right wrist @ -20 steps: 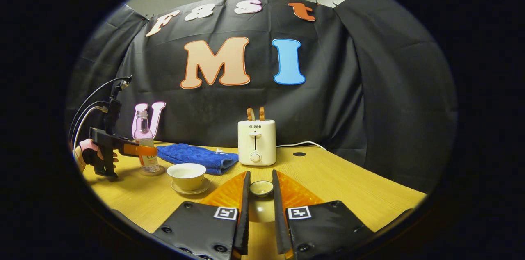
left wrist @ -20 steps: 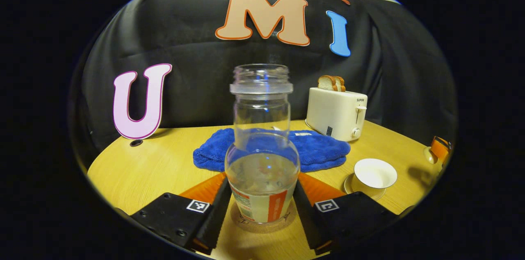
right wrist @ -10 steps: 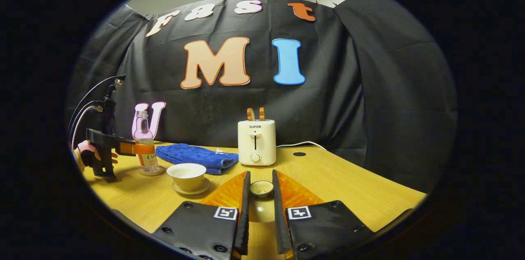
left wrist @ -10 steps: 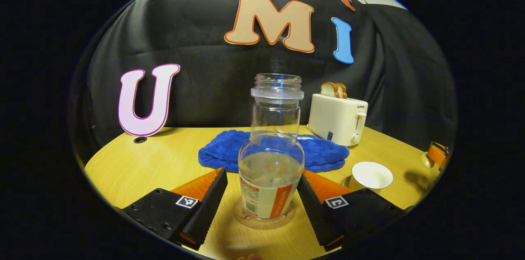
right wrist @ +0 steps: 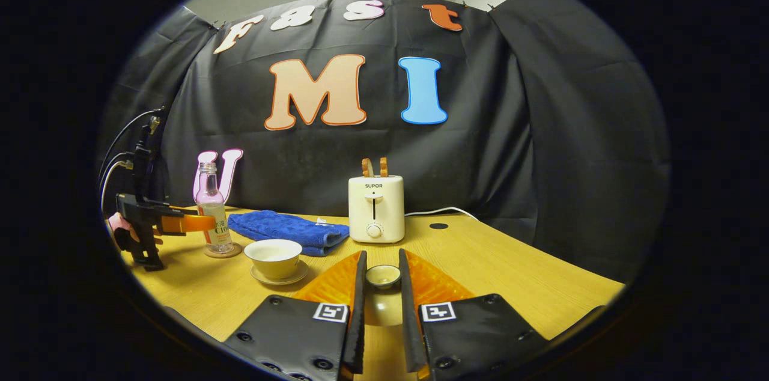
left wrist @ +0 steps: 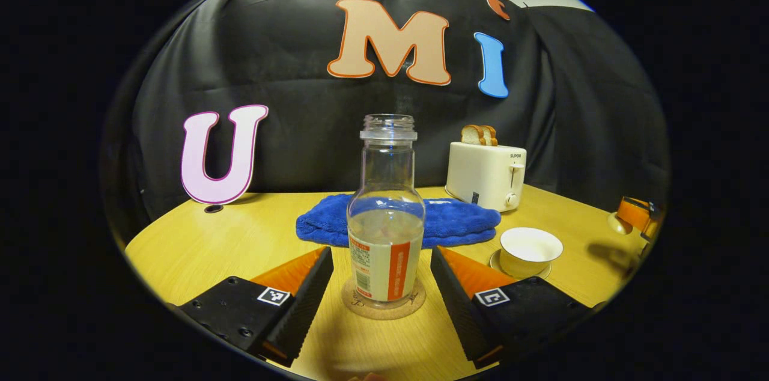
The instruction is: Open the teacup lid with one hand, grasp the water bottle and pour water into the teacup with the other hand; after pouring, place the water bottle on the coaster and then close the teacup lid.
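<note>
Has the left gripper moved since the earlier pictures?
Yes. In the right gripper view, the left gripper has backed away leftward from the water bottle, which stands on its coaster as before.

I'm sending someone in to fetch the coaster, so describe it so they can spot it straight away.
Start at the cream toaster at the back of the wooden table, then come forward past the blue towel. The coaster is the flat round cork disc lying under the clear water bottle; the white teacup nearby sits on a glossy saucer instead.
</note>
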The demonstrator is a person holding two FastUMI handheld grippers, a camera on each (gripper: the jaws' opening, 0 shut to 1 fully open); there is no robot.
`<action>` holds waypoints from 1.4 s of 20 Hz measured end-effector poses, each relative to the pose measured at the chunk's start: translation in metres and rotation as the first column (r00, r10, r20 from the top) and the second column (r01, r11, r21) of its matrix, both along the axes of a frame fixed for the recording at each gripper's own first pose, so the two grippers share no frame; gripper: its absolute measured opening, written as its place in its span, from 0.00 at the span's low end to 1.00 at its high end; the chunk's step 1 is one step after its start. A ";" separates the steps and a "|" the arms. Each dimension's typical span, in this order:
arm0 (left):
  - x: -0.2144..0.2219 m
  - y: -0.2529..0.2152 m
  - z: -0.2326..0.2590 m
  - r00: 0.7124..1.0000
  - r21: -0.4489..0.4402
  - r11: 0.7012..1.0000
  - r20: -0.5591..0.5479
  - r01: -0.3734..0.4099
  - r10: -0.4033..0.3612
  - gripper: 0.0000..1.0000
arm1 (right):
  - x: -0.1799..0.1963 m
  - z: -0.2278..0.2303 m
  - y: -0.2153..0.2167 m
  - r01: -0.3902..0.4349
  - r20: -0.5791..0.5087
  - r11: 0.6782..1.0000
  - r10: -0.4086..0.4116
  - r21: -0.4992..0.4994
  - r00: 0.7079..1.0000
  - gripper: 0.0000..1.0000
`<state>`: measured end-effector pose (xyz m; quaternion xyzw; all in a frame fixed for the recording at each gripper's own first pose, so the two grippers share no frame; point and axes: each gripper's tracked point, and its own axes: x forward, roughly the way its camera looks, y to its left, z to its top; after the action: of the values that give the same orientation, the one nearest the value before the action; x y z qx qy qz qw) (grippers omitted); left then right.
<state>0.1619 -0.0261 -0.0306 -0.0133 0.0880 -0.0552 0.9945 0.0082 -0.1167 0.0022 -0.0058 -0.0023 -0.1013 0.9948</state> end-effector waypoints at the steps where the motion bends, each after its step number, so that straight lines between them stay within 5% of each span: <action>1: -0.004 0.003 -0.001 1.000 0.011 1.000 -0.004 -0.011 0.011 0.95 | 0.000 0.001 -0.001 0.003 0.001 1.000 -0.003 0.000 1.000 0.30; 6: -0.029 0.005 0.006 0.999 0.024 1.000 0.046 -0.021 0.020 0.95 | 0.002 0.000 0.005 -0.020 -0.001 1.000 0.020 0.000 1.000 0.30; 16: -0.061 0.026 0.021 0.986 0.045 0.995 0.141 -0.093 0.086 0.95 | 0.051 -0.006 0.085 -0.294 -0.013 0.956 0.294 0.014 0.956 0.30; 28: -0.082 0.055 0.027 0.966 0.017 0.981 0.178 -0.194 0.188 0.95 | 0.112 -0.009 0.150 -0.418 -0.021 0.908 0.419 0.024 0.908 0.30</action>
<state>0.0800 0.0287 -0.0035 0.0005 -0.0009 0.0416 0.9991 0.1199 0.0329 -0.0067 0.0031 0.0104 0.1143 0.9934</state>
